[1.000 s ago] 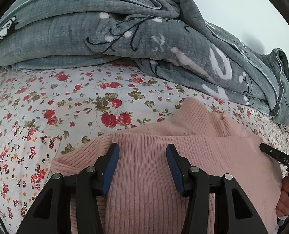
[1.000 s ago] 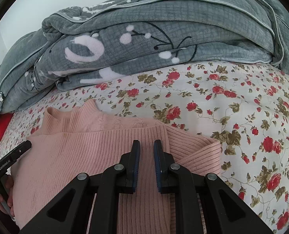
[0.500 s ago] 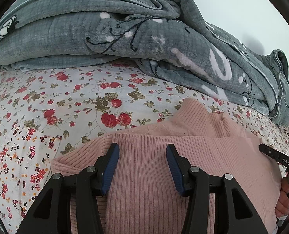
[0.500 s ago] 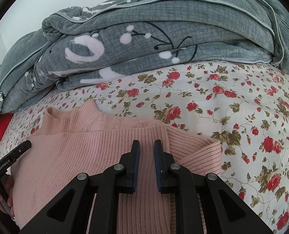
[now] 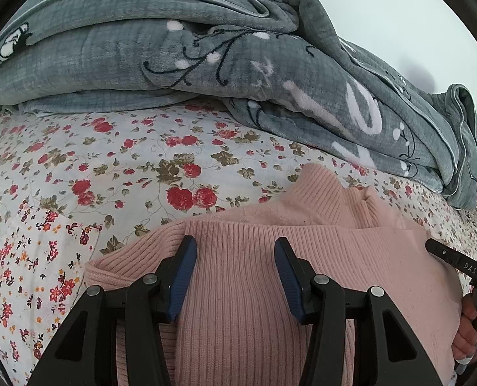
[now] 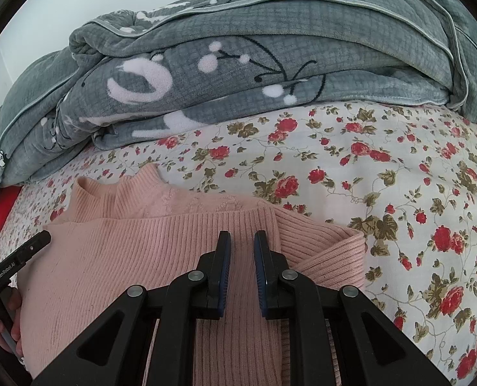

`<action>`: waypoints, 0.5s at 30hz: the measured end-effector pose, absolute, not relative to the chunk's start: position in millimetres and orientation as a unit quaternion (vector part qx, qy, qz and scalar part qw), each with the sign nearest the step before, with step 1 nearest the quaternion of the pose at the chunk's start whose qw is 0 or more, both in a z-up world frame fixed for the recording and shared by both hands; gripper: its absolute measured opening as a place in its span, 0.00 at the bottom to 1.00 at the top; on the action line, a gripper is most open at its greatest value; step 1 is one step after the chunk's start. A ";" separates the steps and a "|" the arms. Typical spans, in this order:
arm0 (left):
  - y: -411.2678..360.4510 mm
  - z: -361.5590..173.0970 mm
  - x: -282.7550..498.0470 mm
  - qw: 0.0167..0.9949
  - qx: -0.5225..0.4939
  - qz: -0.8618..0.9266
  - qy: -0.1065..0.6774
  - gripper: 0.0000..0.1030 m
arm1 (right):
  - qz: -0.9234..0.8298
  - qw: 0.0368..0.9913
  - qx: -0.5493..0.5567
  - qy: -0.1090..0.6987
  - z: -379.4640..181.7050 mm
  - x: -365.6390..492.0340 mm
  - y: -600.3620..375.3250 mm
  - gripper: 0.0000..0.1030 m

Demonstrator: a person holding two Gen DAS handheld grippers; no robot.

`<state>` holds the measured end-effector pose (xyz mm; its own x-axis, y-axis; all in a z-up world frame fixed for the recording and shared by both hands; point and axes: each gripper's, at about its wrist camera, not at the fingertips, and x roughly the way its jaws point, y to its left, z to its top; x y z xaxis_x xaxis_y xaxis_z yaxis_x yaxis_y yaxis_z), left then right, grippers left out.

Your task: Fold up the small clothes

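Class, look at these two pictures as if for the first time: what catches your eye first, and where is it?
A pink ribbed sweater lies in the foreground on a rose-print bedsheet, partly folded, collar pointing away. Behind it, a rumpled grey-green blanket with white and black motifs fills the back of the bed. A black hand-held gripper with blue pads juts in from the bottom of each view, over the sweater.

Background items: bedding and wall

A bed sheet [image 5: 116, 173] printed with red roses and leaves covers the bed. A folded grey blanket [image 5: 142, 54] with white and black markings lies along its far edge, against a pale wall [image 5: 383, 6]. A red item [image 6: 3, 209] shows beneath the blanket's end.
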<state>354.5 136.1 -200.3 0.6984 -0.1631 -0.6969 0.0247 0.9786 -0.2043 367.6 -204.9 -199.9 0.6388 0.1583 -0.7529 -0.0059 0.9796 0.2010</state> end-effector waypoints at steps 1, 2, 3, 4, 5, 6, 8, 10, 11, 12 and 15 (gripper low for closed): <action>135.5 -200.0 354.6 0.917 -0.090 -0.051 0.385 0.46 | 0.045 0.901 0.090 0.422 -199.9 367.5 -204.9 0.15; 136.1 -200.3 354.6 0.917 -0.090 -0.052 0.385 0.46 | 0.045 0.901 0.089 0.422 -199.9 367.5 -204.9 0.15; 135.8 -200.1 354.6 0.917 -0.090 -0.052 0.385 0.46 | 0.045 0.901 0.089 0.422 -199.9 367.7 -204.9 0.15; 136.7 -200.6 354.4 0.917 -0.090 -0.052 0.385 0.46 | 0.045 0.901 0.088 0.422 -200.0 367.6 -204.6 0.15; 135.9 -200.2 354.5 0.917 -0.090 -0.052 0.385 0.46 | 0.044 0.901 0.087 0.422 -200.0 367.6 -204.3 0.15; 136.2 -200.3 354.5 0.917 -0.090 -0.052 0.385 0.46 | 0.043 0.902 0.086 0.422 -199.9 367.5 -204.0 0.15; 136.8 -200.6 354.5 0.917 -0.090 -0.052 0.385 0.46 | 0.042 0.902 0.084 0.421 -199.8 367.3 -203.4 0.15; 136.6 -200.3 354.6 0.917 -0.090 -0.053 0.385 0.46 | 0.042 0.903 0.082 0.421 -199.6 366.9 -203.1 0.15; 136.5 -200.0 354.6 0.917 -0.090 -0.052 0.385 0.46 | 0.041 0.903 0.081 0.420 -199.5 366.8 -203.0 0.15; 137.1 -200.2 354.5 0.917 -0.090 -0.053 0.385 0.46 | 0.041 0.903 0.081 0.420 -199.2 366.4 -202.7 0.15; 137.1 -199.4 354.2 0.917 -0.092 -0.053 0.384 0.46 | 0.040 0.905 0.078 0.417 -198.0 365.6 -202.5 0.15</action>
